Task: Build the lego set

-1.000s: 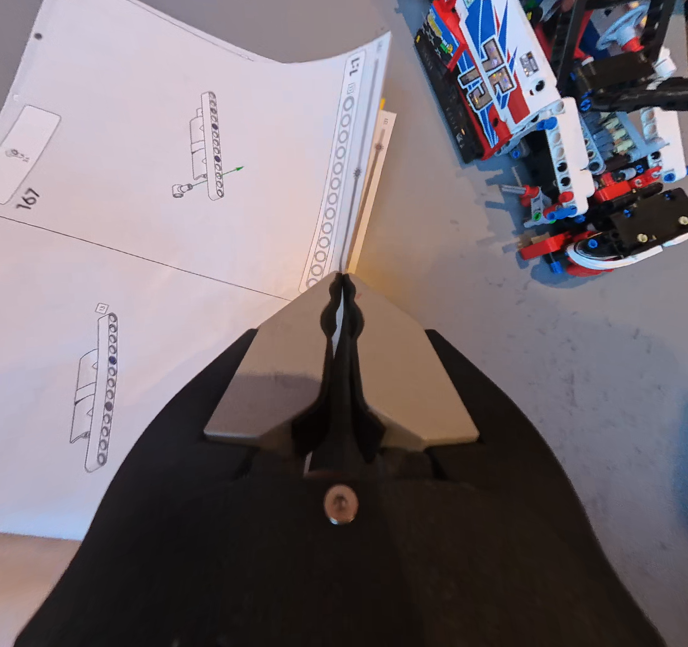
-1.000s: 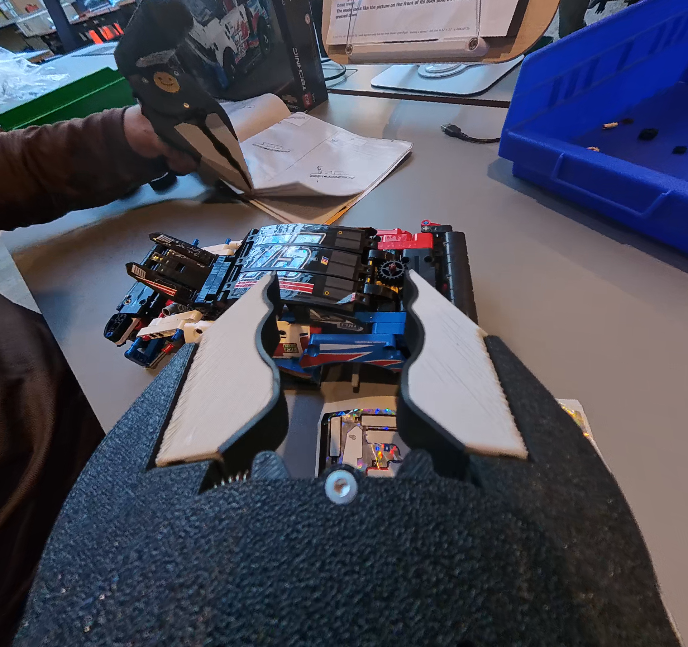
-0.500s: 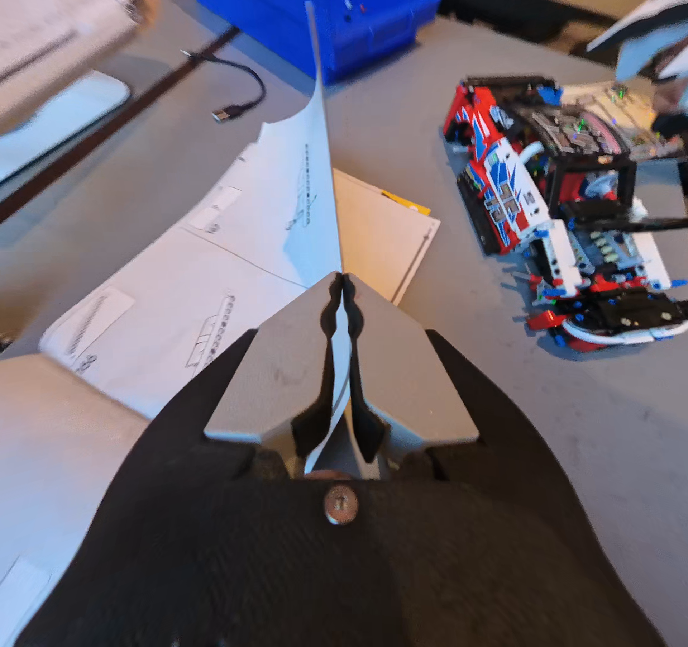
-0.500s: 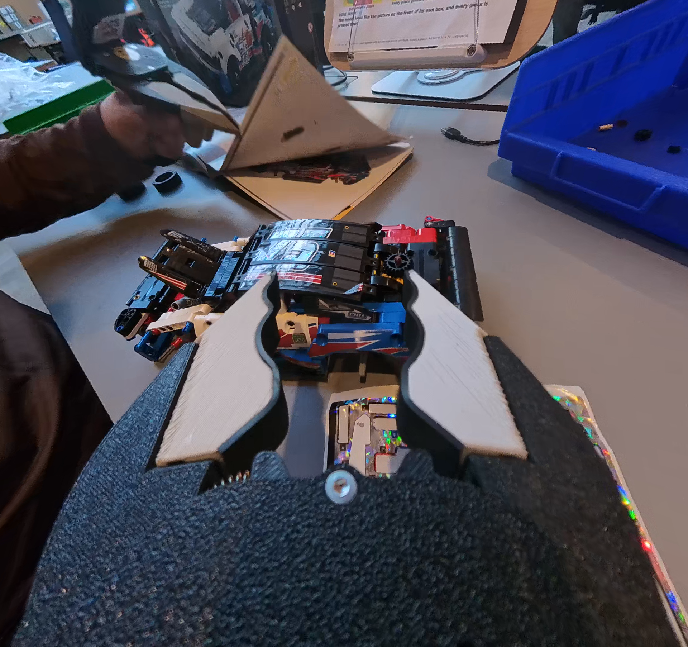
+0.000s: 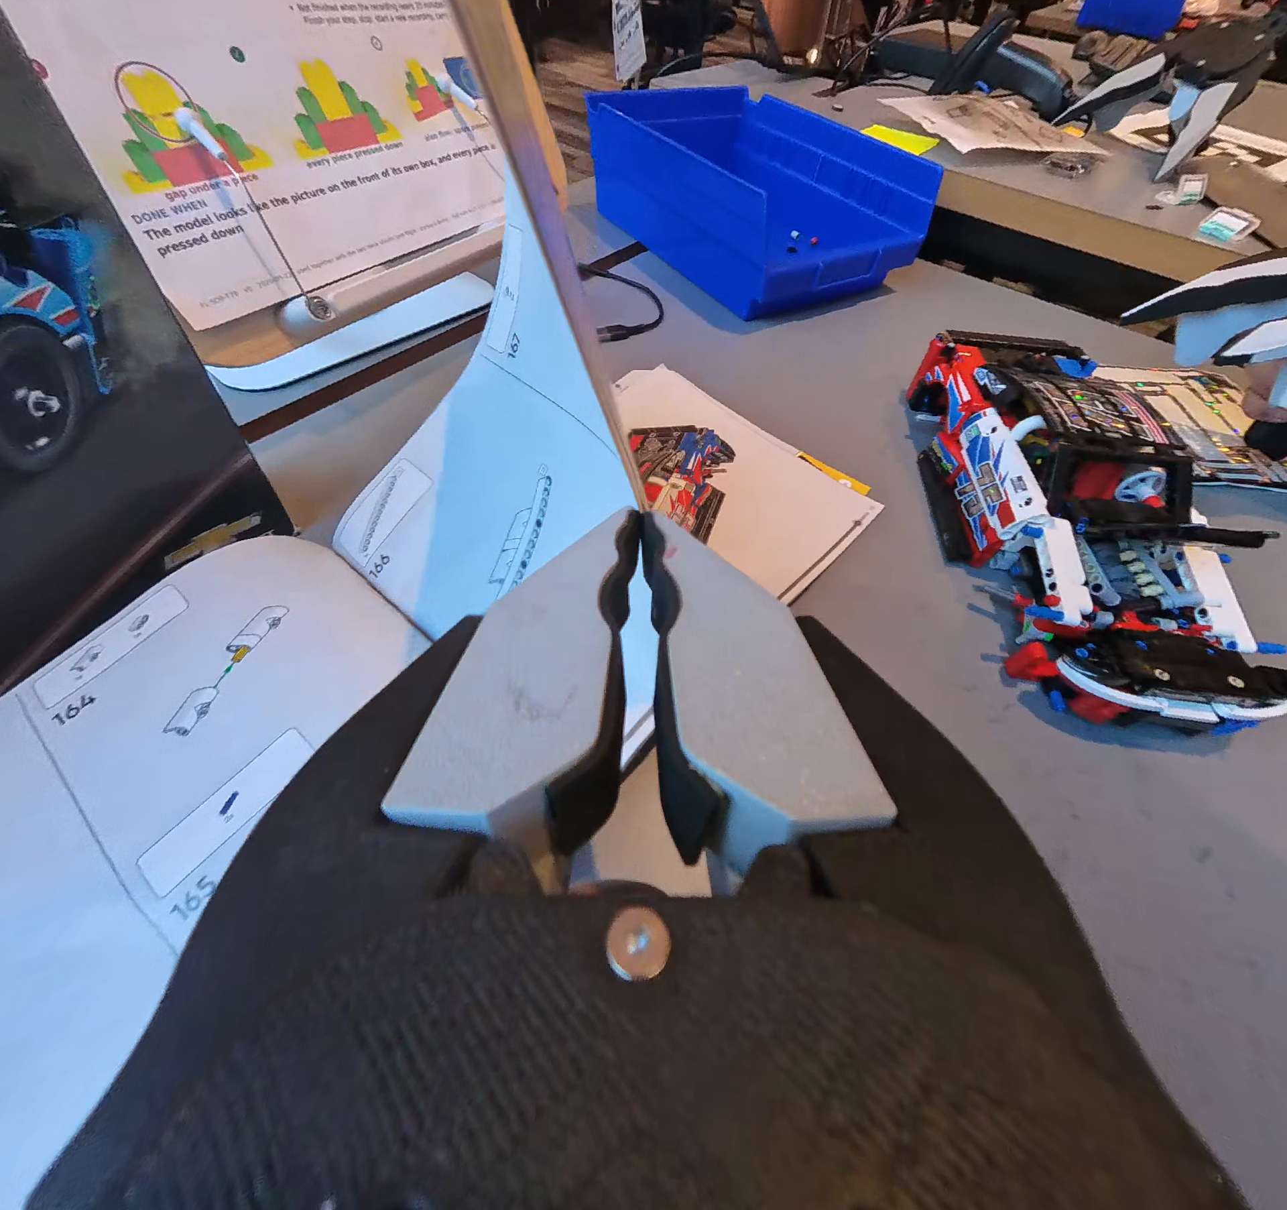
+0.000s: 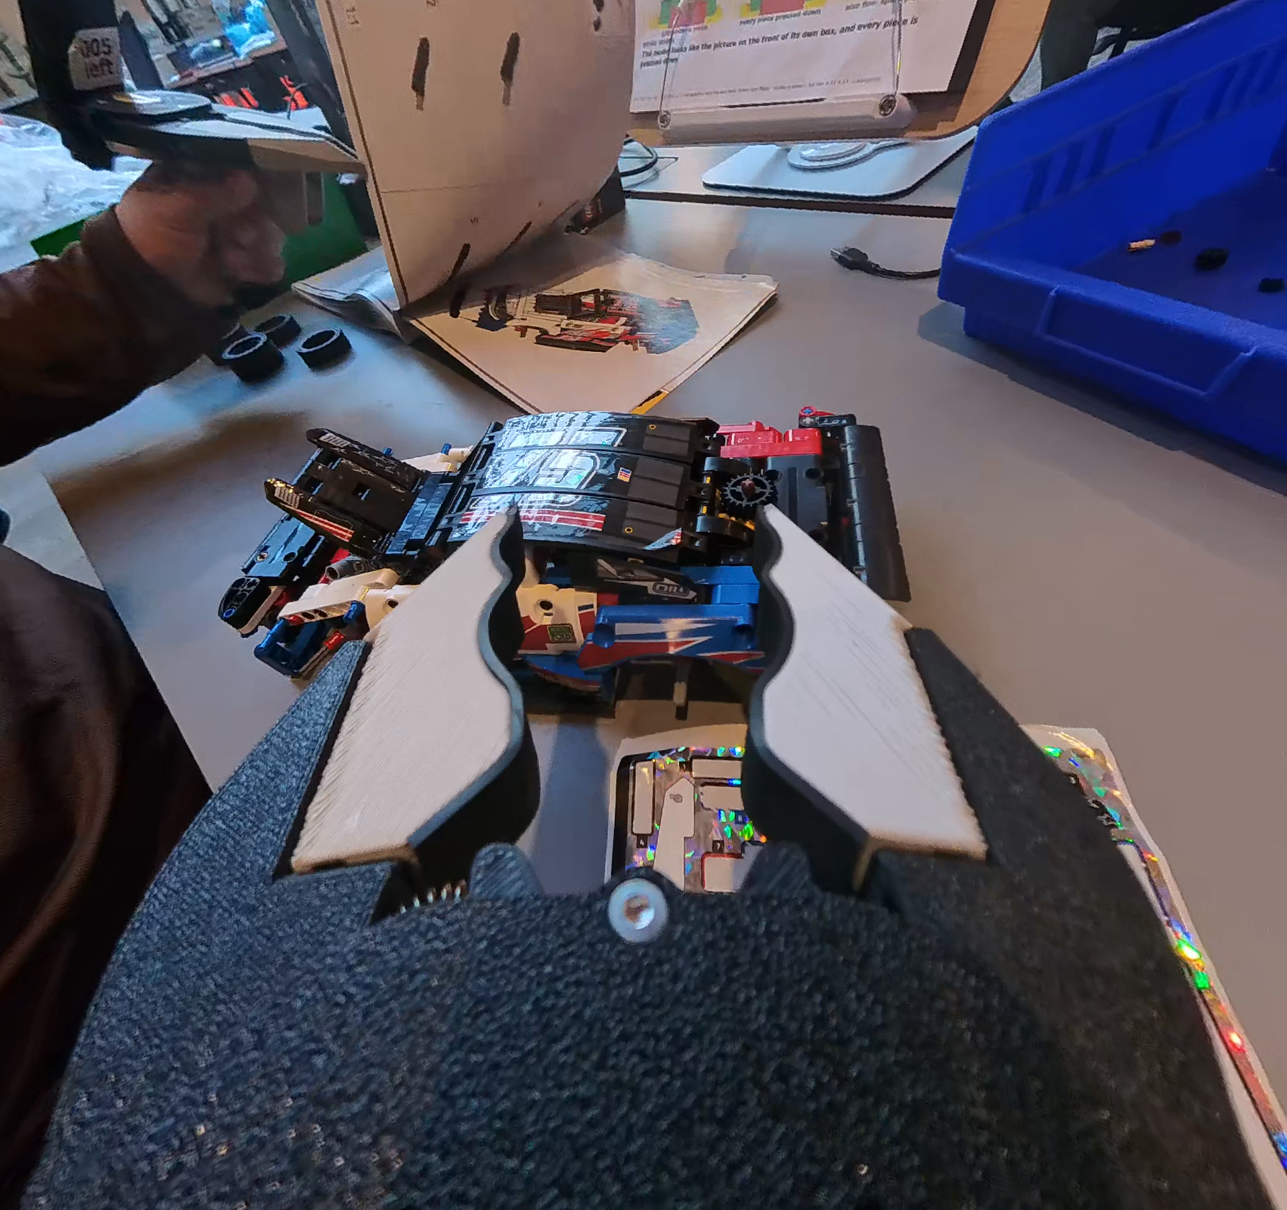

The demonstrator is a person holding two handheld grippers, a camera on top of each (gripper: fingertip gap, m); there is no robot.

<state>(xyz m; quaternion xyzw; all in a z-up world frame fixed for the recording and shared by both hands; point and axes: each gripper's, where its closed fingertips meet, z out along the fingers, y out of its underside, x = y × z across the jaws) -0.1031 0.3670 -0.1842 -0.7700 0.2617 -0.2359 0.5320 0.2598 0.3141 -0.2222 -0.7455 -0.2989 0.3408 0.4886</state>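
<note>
Left gripper [image 5: 639, 536] pinched tight on the edge of a booklet page [image 5: 550, 257], held up on edge above the open instruction booklet [image 5: 752, 487]. Right gripper [image 6: 637, 536] spread wide and gripping nothing, poised just over the near flank of the Lego race car [image 6: 592, 480], with a holographic sticker sheet [image 6: 668, 800] flat underneath. Car sitting mid-table on the grey table [image 5: 1010, 863], booklet just beyond it, three loose black tyres [image 6: 278, 348] beside the booklet, blue bin [image 6: 1114, 271] off to the right with a few small pieces inside, possibly pins.

Page thin, floppy, easily torn: best held by its outer edge and turned slowly. Car rigid but brittle at the joints, panels liable to pop loose; safest taken across the solid chassis sides rather than by the curved black roof panels.

Compared with a second ago: page lifted from nearly flat to standing upright, next spread now exposed beneath; right gripper hardly moved.
</note>
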